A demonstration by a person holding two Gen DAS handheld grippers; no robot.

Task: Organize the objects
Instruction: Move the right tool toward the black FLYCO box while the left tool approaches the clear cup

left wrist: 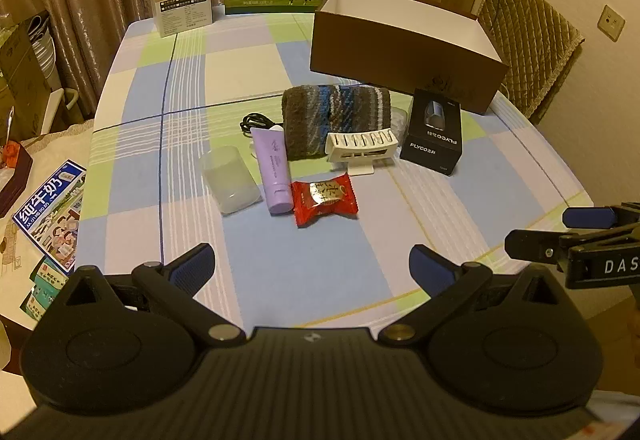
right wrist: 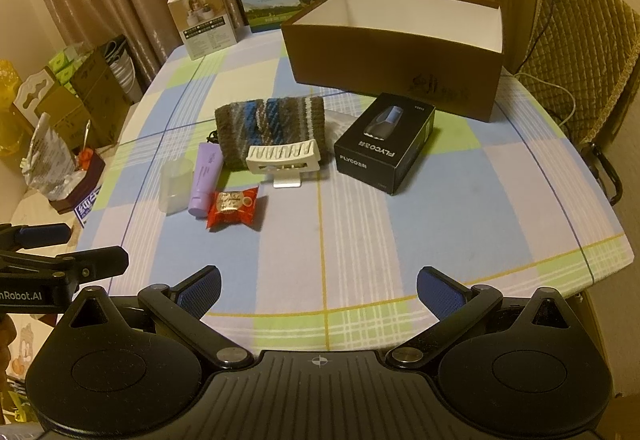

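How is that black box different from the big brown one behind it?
The black box is small, closed and lying flat; the brown box is far larger, open-topped, with white inner walls. The black one has white lettering and a product picture; the brown one looks nearly plain. Both sit on the checked tablecloth.

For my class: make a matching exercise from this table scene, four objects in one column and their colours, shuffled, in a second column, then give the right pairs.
Objects:
1. tube
2. candy wrapper
3. rack
4. shaver box

Colours:
A. black
B. red
C. purple
D. white

Pairs: 1-C, 2-B, 3-D, 4-A
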